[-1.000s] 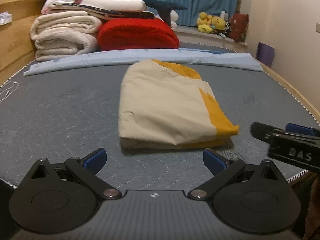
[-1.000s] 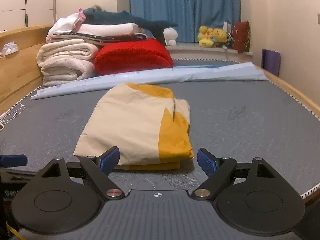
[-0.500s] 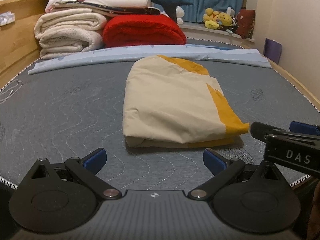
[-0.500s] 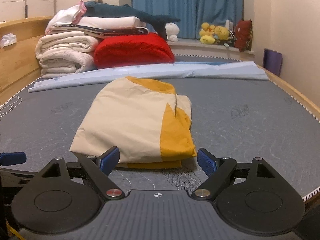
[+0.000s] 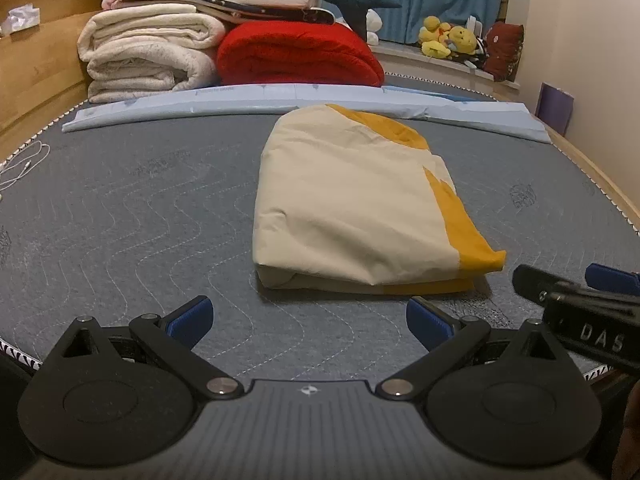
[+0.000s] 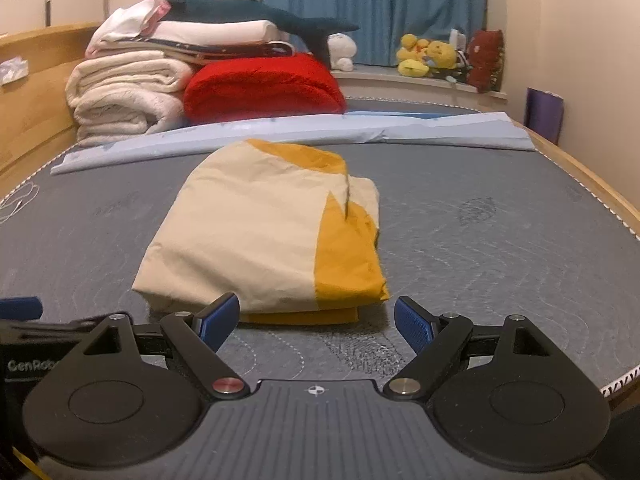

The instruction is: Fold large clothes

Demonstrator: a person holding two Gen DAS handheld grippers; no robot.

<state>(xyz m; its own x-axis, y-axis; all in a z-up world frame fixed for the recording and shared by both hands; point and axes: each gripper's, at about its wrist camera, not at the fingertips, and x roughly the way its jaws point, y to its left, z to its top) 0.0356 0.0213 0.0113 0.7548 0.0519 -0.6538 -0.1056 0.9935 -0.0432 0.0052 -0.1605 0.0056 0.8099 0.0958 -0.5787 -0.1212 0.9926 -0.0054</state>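
The folded cream and mustard-yellow cloth bundle (image 5: 360,204) lies flat at the centre of the grey quilted mattress (image 5: 132,216), just beyond both tools. The left wrist view shows its rounded cream fold on the left and, at the lower right of the frame, the black side of the right tongs (image 5: 576,292) marked "DAS". The right wrist view instead shows the bundle's yellow right edge with a small slit in the top layer, and the left tongs (image 6: 20,308) at the lower left edge.

The left tongs (image 5: 308,316) are spread wide with nothing between the blue pads (image 5: 190,314); the right tongs (image 6: 318,316) are likewise wide apart and hold nothing, the bundle's near edge just ahead of them.

Bare mattress lies open on both sides of the bundle. A pale blue folded sheet (image 5: 224,100) crosses the upper middle; behind it sit cream blankets (image 5: 148,56) and a red blanket (image 5: 296,56). A wooden bed frame (image 6: 592,184) borders the right.
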